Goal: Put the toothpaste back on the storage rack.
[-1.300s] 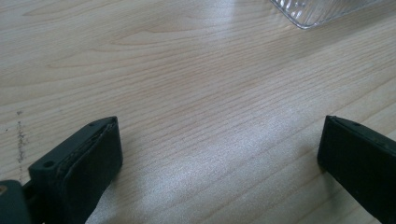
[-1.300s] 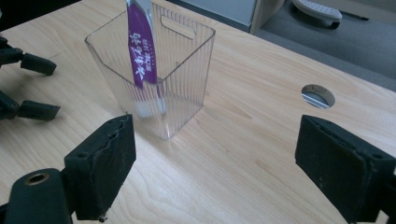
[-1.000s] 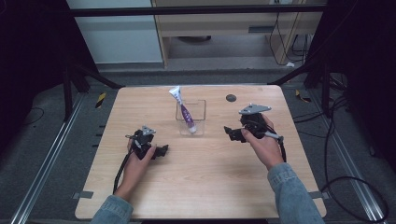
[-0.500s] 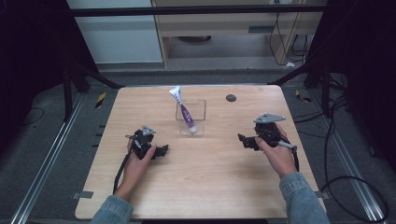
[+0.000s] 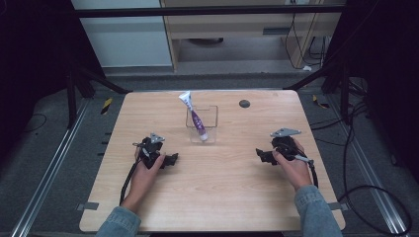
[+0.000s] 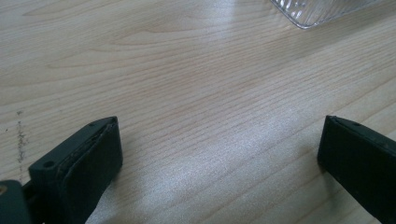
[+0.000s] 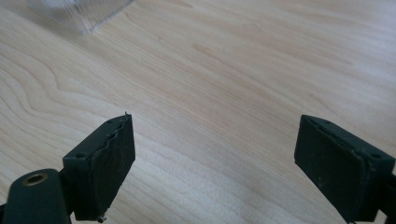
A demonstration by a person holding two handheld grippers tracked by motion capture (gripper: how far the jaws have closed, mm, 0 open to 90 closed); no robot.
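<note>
Right gripper has withdrawn toward the desk's right edge, released, jaws wide. Left gripper unmoved, likewise released. Purple-white tube leans in the clear container, mid-desk.

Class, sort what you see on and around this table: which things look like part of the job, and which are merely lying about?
Likely part of the job:
- purple-and-white tube, standing tilted in the box
- clear box
- left gripper, jaws open
- right gripper, jaws open

Lying about:
- dark round disc near the table's far edge
- cables on the floor
</note>
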